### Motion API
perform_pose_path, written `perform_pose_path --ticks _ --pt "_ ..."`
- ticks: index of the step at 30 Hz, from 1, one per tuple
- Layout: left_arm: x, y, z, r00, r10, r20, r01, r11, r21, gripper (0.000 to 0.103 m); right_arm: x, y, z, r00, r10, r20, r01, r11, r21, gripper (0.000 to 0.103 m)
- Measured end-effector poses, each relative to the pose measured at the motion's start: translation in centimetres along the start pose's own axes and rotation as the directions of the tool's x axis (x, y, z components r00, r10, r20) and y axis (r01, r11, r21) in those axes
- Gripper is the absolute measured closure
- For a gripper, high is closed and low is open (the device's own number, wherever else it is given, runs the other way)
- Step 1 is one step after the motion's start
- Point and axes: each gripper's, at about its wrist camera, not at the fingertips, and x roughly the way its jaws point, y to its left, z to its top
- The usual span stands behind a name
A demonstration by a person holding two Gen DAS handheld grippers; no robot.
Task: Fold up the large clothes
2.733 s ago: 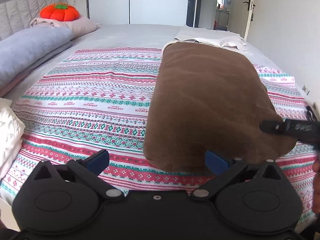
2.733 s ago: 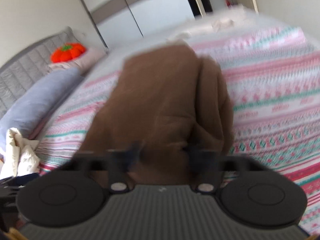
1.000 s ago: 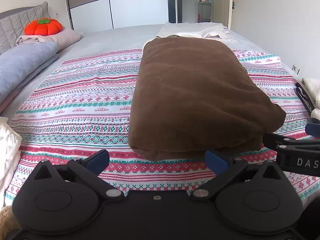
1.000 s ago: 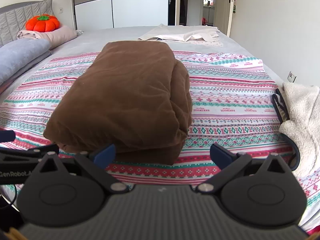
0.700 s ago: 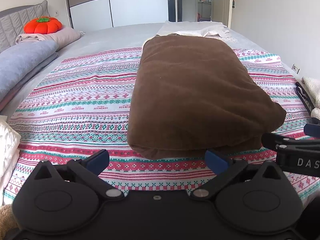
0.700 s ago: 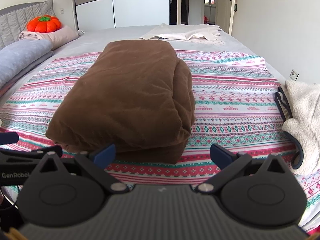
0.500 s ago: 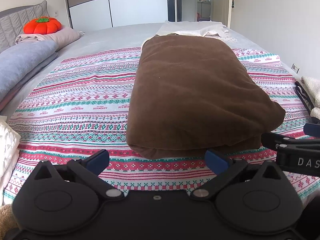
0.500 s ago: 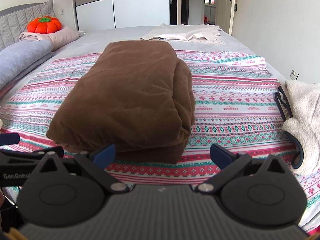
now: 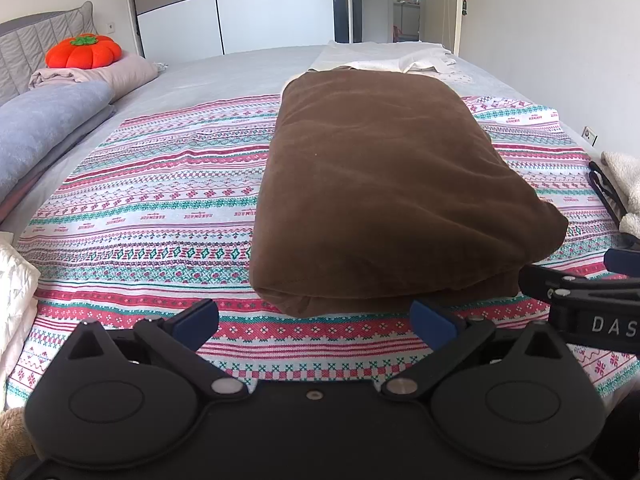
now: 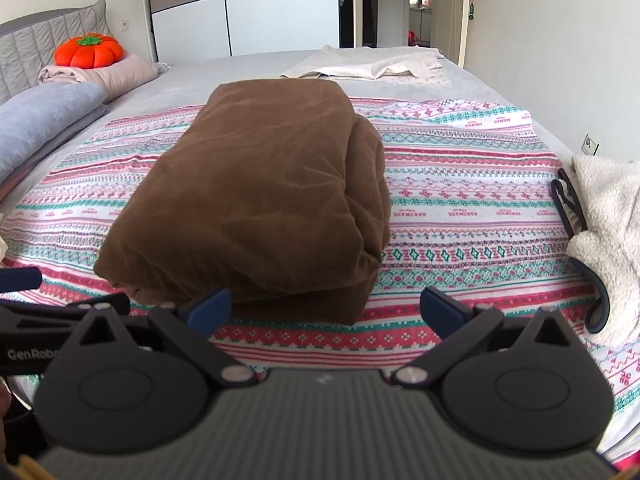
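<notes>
Clothes on that bed came to one folded brown bundle (image 9: 384, 200), which lay lengthwise on the patterned sheet (image 9: 160, 208), near the foot edge and a little right of the sheet's middle. Nearest the cameras, two grippers hung just short of the bundle's near end. The left gripper (image 9: 314, 322) had its blue-tipped fingers (image 9: 198, 318) spread wide with nothing between them. The right gripper (image 10: 326, 306) was likewise spread and empty, its left tip just in front of the bundle's near edge; whether it touched the cloth I could not tell. Both being empty and level with the near end, I judged the bundle let go and lying free.

The bundle showed several stacked layers at its right side, with the rolled fold edge running along that side. It looked folded to a compact block, probably so it could be lifted whole or halved once more.

To the right lay one cream fleece garment (image 10: 604, 224) with dark trim, near the sheet's right edge and apart from the bundle; likely waiting its turn. At far left, one white quilted piece (image 9: 14, 280) showed at the frame edge.

Further up, one grey bolster (image 9: 44, 124) lay along the left side. Beyond the bundle, one pale cloth (image 10: 368, 66) lay spread flat on the grey bedcover. At the headboard sat one pumpkin cushion (image 9: 82, 52) on one pink pillow (image 9: 120, 72).
</notes>
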Motion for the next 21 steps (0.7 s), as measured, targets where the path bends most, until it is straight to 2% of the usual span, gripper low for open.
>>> perform_pose_path --ticks 21 --pt "0.35 0.24 -0.13 1.0 -0.001 -0.007 0.001 1.0 -0.006 0.0 0.15 -0.19 -0.12 1.0 -0.002 -0.005 0.002 1.0 0.002 0.0"
